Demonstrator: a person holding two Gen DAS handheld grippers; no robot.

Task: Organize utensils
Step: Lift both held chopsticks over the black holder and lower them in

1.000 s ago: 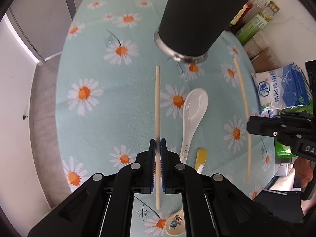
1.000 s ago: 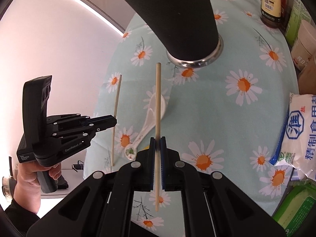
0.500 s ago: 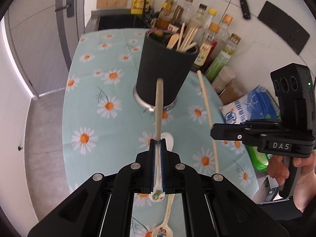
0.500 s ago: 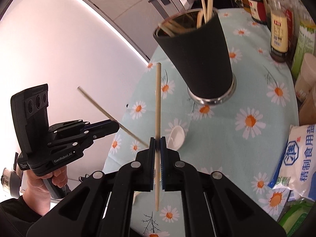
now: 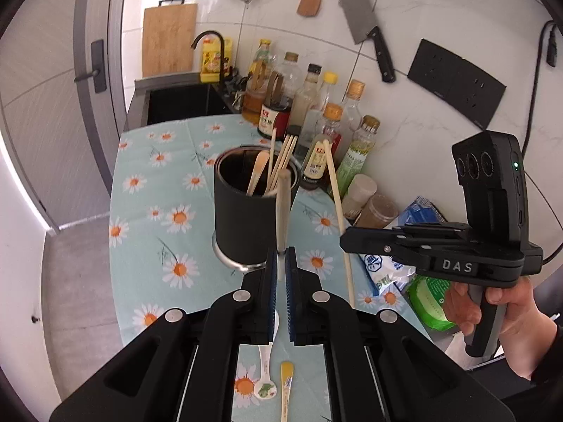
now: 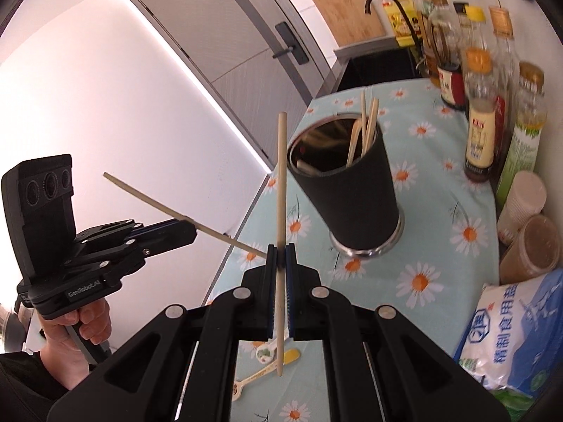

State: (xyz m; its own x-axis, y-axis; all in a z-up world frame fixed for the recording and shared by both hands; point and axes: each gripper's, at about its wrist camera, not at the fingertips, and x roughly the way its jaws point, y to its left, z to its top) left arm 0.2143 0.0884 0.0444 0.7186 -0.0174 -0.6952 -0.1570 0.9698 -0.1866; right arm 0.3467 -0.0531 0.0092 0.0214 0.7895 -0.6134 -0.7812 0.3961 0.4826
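Both grippers have a chopstick each right now. The left gripper is clenched on a wooden chopstick, which sticks up and forward out of its jaws, the tip lining up in front of the black utensil holder. The right gripper is clamped on the other chopstick, gripped around the middle so a good length pokes out above and below the jaws. From the right wrist view you can see the left gripper's chopstick angled across, its lower end near the right gripper's jaws.

The holder stands upright on the desk, which has a daisy-print cloth, and it's already got several chopsticks and a wooden spoon leaning inside. Two small spoons lie on the cloth under the left gripper, well short of the holder. Sauce bottles line the wall behind, and a salt bag sits on the desk's right side.
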